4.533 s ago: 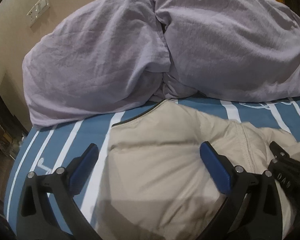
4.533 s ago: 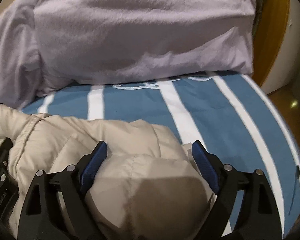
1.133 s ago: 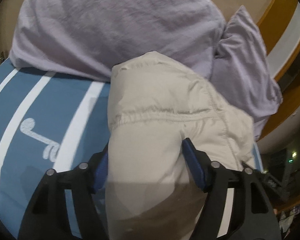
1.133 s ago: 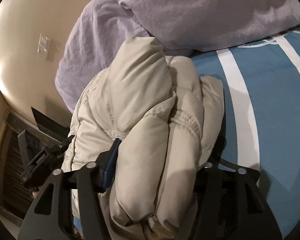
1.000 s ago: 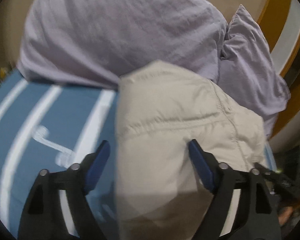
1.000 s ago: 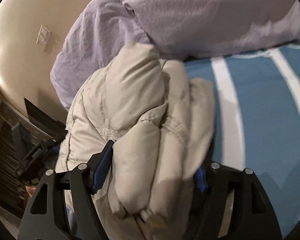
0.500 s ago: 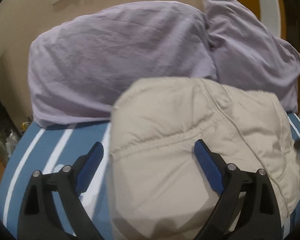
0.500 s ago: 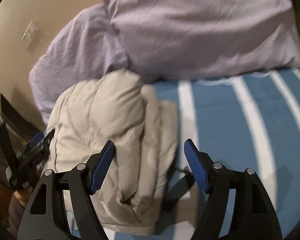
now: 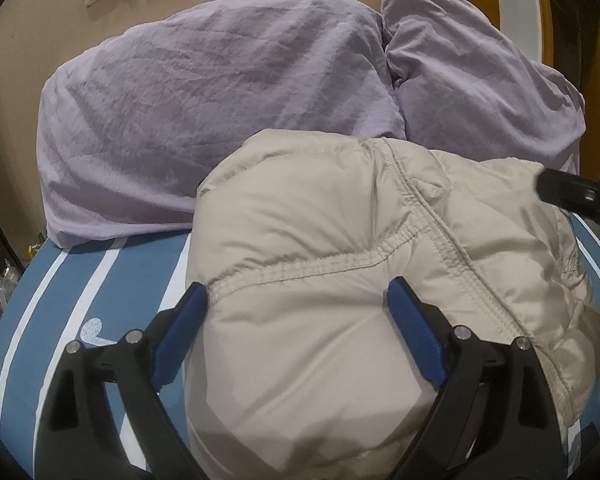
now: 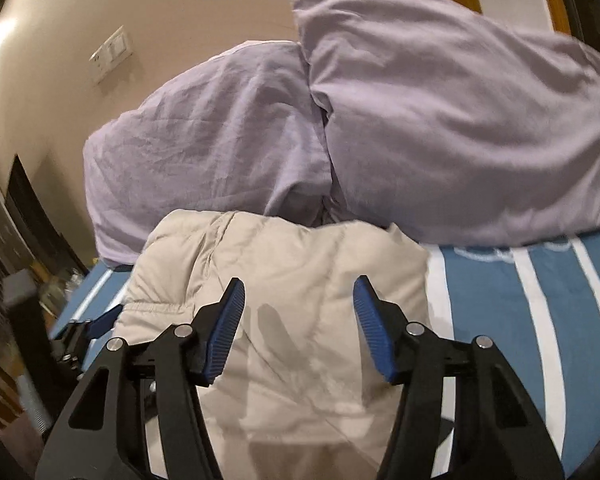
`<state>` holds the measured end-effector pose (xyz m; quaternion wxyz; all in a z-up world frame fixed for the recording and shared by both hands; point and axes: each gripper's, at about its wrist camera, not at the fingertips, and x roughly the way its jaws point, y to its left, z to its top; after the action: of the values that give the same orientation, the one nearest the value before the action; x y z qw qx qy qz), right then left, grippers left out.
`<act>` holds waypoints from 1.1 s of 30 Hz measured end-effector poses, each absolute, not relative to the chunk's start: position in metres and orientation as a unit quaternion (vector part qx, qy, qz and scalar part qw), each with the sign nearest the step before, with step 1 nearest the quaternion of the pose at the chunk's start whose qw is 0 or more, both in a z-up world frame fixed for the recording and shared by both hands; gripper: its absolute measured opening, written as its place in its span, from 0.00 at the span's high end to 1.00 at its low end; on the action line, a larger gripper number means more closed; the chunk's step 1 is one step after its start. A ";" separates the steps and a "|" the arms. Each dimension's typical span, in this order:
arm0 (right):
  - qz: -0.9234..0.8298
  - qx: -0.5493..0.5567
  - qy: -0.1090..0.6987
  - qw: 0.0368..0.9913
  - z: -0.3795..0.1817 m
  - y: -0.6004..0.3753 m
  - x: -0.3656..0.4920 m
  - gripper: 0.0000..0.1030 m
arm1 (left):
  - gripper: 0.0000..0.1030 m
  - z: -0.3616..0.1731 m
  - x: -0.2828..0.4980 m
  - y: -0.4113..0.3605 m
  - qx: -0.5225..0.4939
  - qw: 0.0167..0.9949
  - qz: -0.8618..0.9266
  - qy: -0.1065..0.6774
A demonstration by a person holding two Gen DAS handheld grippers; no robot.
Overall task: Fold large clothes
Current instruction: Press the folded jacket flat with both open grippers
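Left wrist view: a beige puffer jacket (image 9: 340, 280), folded into a thick bundle, is seen on the blue striped bedspread (image 9: 80, 280), its far edge against two lilac pillows (image 9: 204, 120). The left gripper (image 9: 300, 316) is held wide open, pads flanking the bundle along a stitched seam; no clamping is evident.

Right wrist view: the same jacket (image 10: 284, 280) lies below the right gripper (image 10: 300, 308), jaws spread apart, nothing held. The garment is judged light, soft, springy and slick-shelled; layers are likely to puff open. A hold at quilted seams or the folded edge is advised.
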<state>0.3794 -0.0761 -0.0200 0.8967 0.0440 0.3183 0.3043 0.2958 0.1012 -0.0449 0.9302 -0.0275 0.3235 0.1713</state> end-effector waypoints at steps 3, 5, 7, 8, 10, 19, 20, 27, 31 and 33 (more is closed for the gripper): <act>0.283 0.012 0.311 0.907 -0.027 -0.065 0.383 0.44 | 0.11 -0.045 0.295 0.103 -0.028 0.932 0.169 0.321; 0.267 -0.015 0.316 0.911 -0.039 -0.060 0.385 0.45 | 0.11 -0.045 0.294 0.105 -0.033 0.933 0.164 0.318; 0.258 -0.032 0.315 0.913 -0.053 -0.058 0.386 0.45 | 0.11 -0.045 0.292 0.106 -0.038 0.936 0.159 0.311; 0.256 -0.033 0.316 0.913 -0.057 -0.058 0.386 0.45 | 0.11 -0.045 0.292 0.105 -0.037 0.937 0.159 0.308; 0.254 -0.028 0.318 0.913 -0.063 -0.060 0.386 0.45 | 0.10 -0.046 0.291 0.104 -0.035 0.939 0.160 0.303; 0.248 -0.032 0.316 0.915 -0.079 -0.059 0.386 0.45 | 0.03 -0.052 0.296 0.107 -0.051 0.937 0.161 0.305; 0.249 -0.031 0.317 0.915 -0.079 -0.059 0.386 0.45 | 0.03 -0.053 0.297 0.107 -0.050 0.937 0.162 0.305; 0.252 -0.023 0.317 0.914 -0.083 -0.060 0.388 0.45 | 0.03 -0.055 0.299 0.105 -0.040 0.937 0.168 0.303; 0.251 -0.023 0.317 0.914 -0.083 -0.060 0.387 0.44 | 0.02 -0.056 0.299 0.104 -0.037 0.937 0.170 0.302; 0.251 -0.022 0.316 0.915 -0.084 -0.060 0.387 0.44 | 0.02 -0.056 0.299 0.104 -0.035 0.938 0.170 0.301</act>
<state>0.3872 -0.0603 -0.0836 0.9146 -0.0223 0.3158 0.2514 0.2988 0.1039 -0.0562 0.9376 -0.0354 0.3010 0.1701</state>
